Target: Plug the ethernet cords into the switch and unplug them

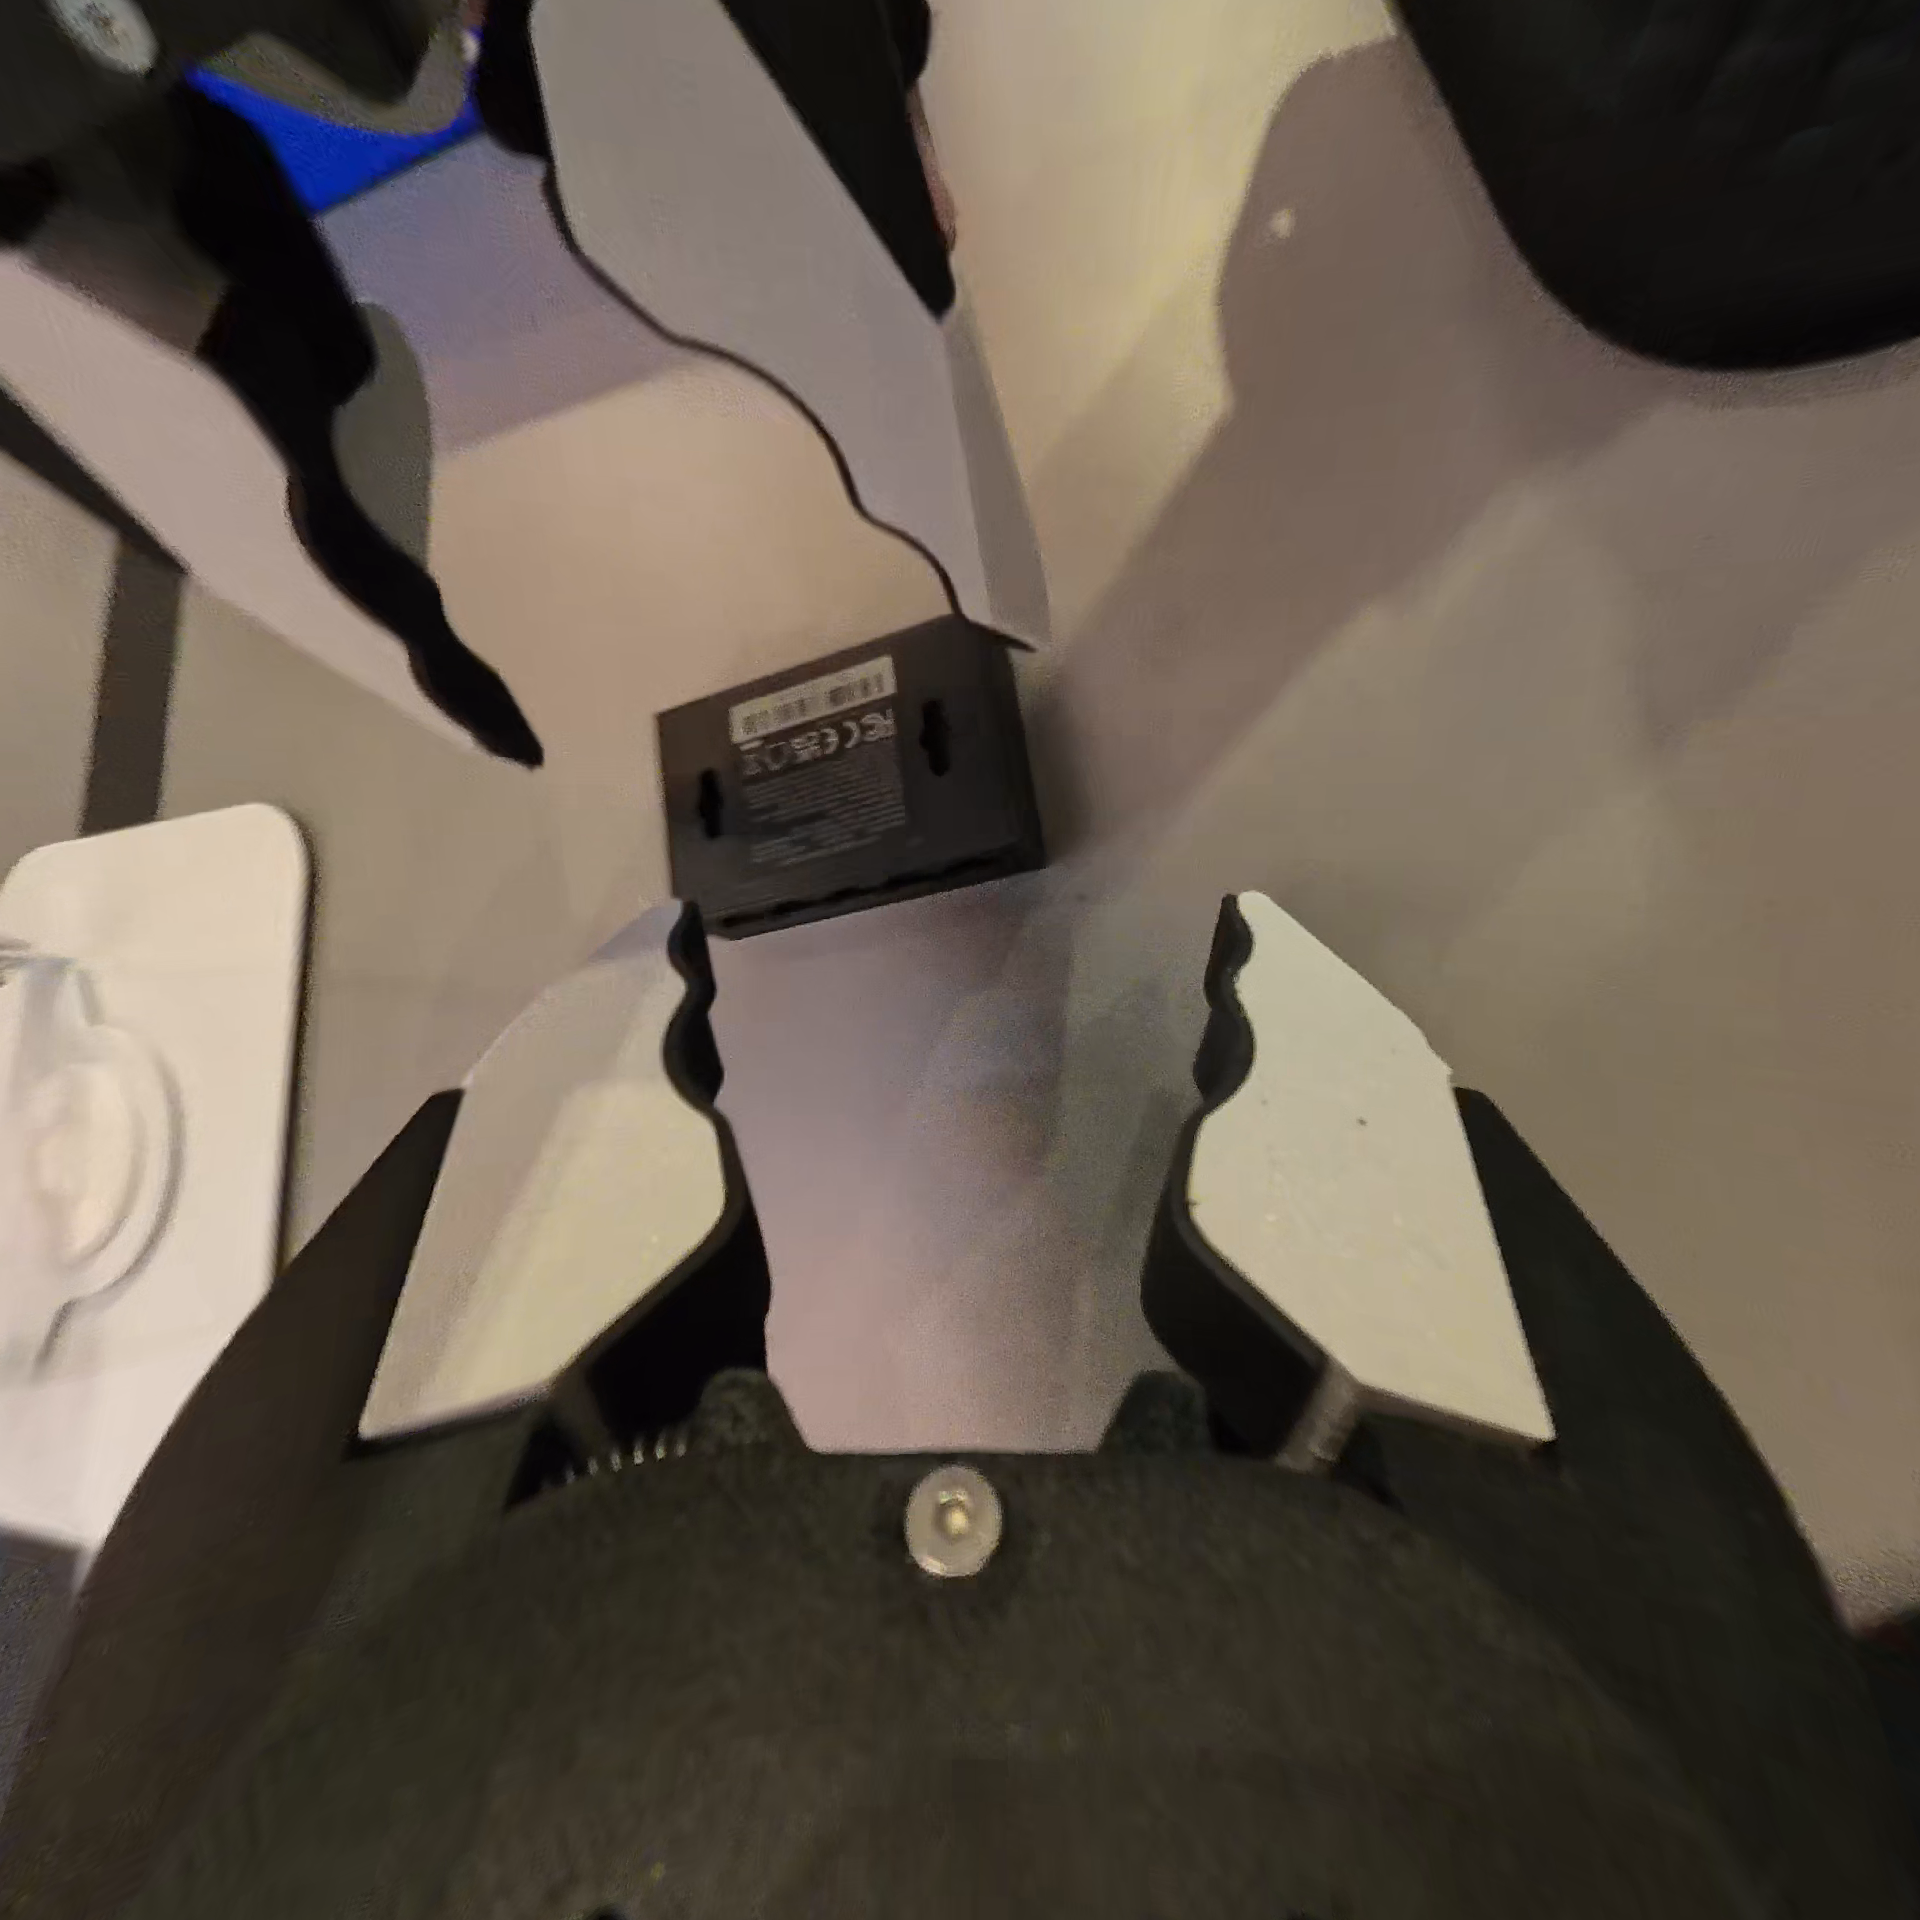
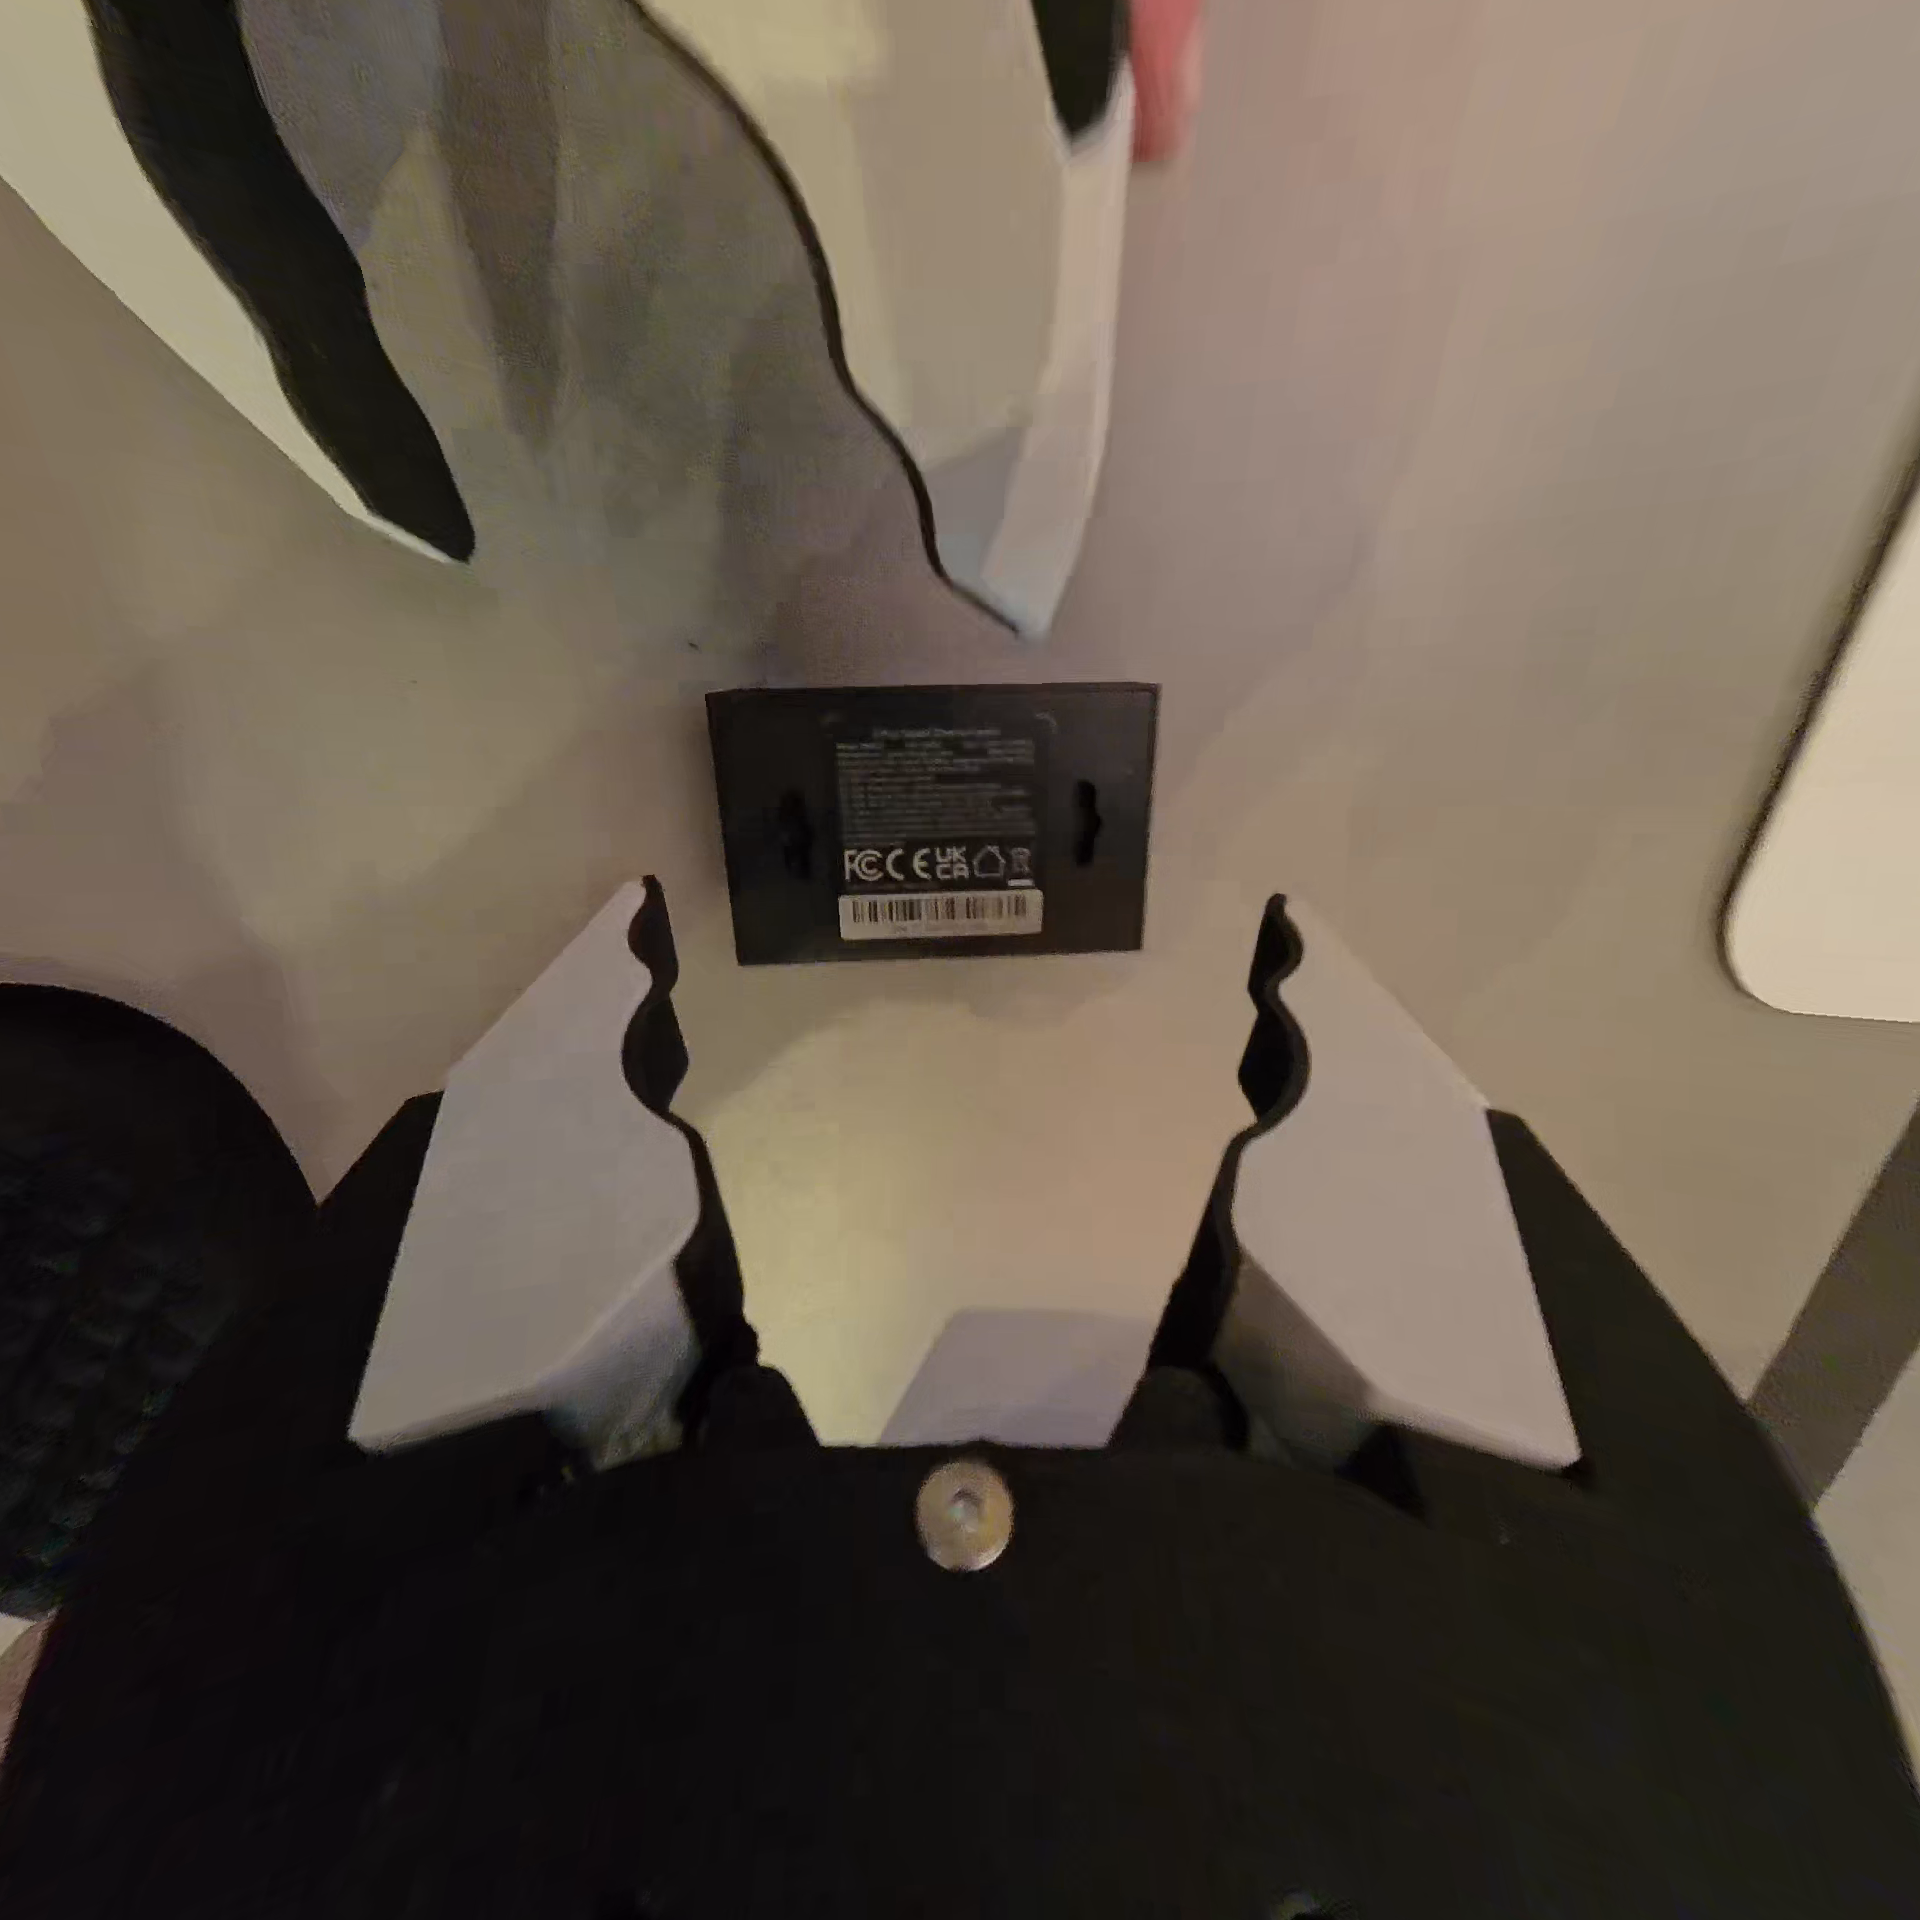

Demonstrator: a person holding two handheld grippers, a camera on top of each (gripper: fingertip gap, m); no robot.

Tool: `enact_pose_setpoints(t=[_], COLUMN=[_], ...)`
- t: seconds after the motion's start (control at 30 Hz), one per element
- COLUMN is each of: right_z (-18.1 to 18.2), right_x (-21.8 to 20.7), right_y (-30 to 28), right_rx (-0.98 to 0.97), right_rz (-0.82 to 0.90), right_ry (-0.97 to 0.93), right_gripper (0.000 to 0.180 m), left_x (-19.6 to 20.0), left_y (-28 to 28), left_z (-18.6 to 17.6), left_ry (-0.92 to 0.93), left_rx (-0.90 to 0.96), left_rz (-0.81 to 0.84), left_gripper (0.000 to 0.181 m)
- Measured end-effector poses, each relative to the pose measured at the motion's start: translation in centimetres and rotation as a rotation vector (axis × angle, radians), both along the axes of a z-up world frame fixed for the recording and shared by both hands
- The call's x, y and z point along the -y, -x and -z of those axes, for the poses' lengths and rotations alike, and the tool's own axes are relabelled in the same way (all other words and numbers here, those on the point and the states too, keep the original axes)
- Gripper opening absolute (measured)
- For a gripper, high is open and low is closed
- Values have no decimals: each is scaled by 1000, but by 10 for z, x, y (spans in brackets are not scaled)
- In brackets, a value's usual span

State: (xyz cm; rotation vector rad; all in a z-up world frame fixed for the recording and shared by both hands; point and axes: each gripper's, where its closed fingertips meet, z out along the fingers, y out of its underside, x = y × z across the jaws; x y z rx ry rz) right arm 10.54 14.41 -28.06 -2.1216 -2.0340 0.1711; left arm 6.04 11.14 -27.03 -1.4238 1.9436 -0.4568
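The black switch [image 1: 847, 774] lies label side up on the pale table, between the two grippers. My left gripper [image 1: 961, 914] is open and empty, its left fingertip [image 1: 691, 925] close to the switch's near corner. In the right wrist view the switch [image 2: 935, 790] sits just ahead, its near edge between the fingertips of my open, empty right gripper [image 2: 964, 899]. Each gripper shows opposite the other, open: the right one [image 1: 766, 694] and the left one [image 2: 740, 587]. No ethernet cord is in view.
A white tray [image 1: 239, 935] holding a clear plastic piece lies left of my left gripper; it shows at the right edge in the right wrist view [image 2: 1849, 831]. A dark round object [image 1: 1714, 156] lies on the table beside my right gripper [image 2: 104, 1247]. Left tips to right tips: about 6 cm.
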Motion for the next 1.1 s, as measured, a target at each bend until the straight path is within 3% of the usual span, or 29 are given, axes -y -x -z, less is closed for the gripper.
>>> enact_pose_setpoints(t=[0.23,0.37,0.57,0.67,0.93,1.1], right_z=[-80,-105,-135,-140,-124,-121], right_x=[-15,-32,-41,-42,-53,-58], right_y=[41,63,94,102,101,98], right_rx=[-396,-455,-598,-668,-713,-724], right_rz=[52,49,26,19,40,51], right_ry=[-18,-61,-45,-15,13,20], right_gripper=[89,84,76,71,63,61], left_x=[-30,-72,-134,-157,-204,-216], left_y=[80,178,331,368,378,378], left_z=[-79,-106,-113,-106,-55,-51], left_ry=[-155,-265,-456,-501,-651,-736], left_rx=[87,49,-150,-214,-468,-424], left_rz=[-240,-490,-791,-831,-678,-692], left_gripper=[73,68,56,48,39,18])
